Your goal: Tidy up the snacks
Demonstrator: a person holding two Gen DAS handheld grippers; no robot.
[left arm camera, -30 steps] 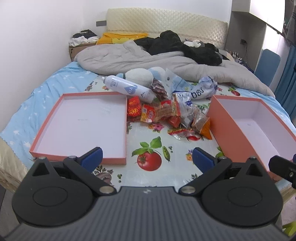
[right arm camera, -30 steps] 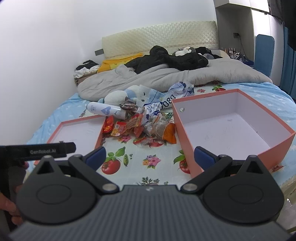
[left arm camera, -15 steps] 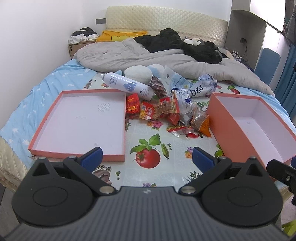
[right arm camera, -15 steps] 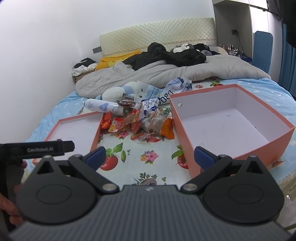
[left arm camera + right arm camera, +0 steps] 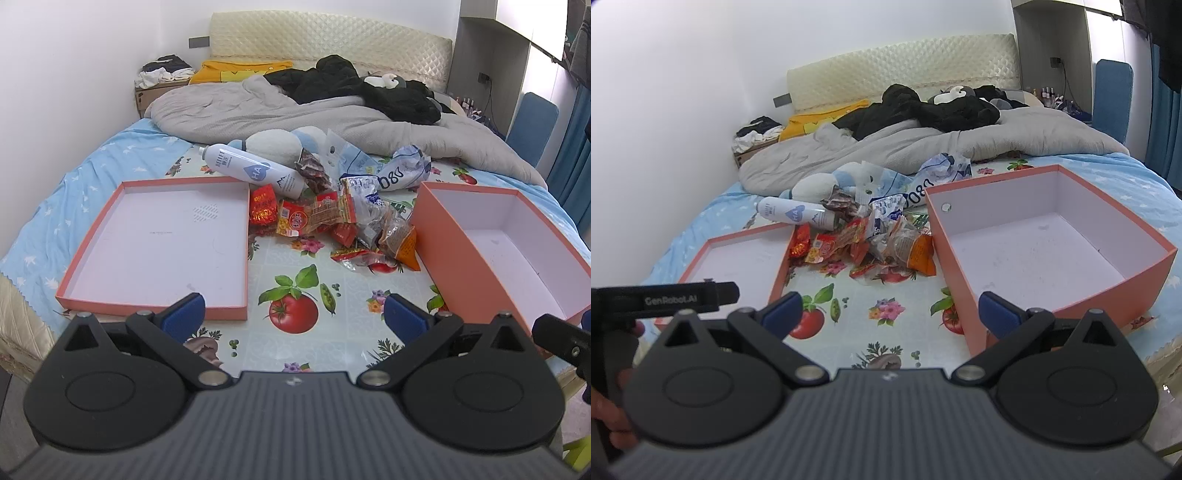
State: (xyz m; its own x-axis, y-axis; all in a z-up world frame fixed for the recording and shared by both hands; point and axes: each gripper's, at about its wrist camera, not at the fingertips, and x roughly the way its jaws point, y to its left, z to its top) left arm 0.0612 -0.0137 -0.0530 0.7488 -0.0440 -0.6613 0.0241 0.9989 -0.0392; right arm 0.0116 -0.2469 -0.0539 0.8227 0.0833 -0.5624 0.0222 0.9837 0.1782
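both tools hang at the foot of the bed, nothing held. left gripper (image 5: pixel 293 317): blue pads spread wide, empty. right gripper (image 5: pixel 890 308): pads likewise wide apart, empty.

snack pile (image 5: pixel 332 225) lies on the fruit-print cloth (image 5: pixel 295 291), between the shallow orange lid (image 5: pixel 155 314) on the left and the deeper orange box (image 5: pixel 447 258) on the right. both are empty. the pile sits nearer the far ends of the 2 containers, well apart from either tool.

handling, judged: small foil and clear-film packets, light, crinkly, slippery; they overlap, so a pinch in the middle of the heap may lift 2 or more. contents probably brittle, so squeeze lightly. best hold: a sealed edge or corner, flat between the pads. the orange packet (image 5: pixel 404 247) beside the box wall and the red packet (image 5: pixel 263 205) just beside the lid's right wall lie at the rim of the heap and look easiest to take first.

white bottle (image 5: pixel 255 171) lies on its side at the far edge of the pile: stiff, round, smooth, will roll; take it across the body. heavier than the packets, i expect.

plush toy (image 5: pixel 277 144) behind the bottle, not a snack.
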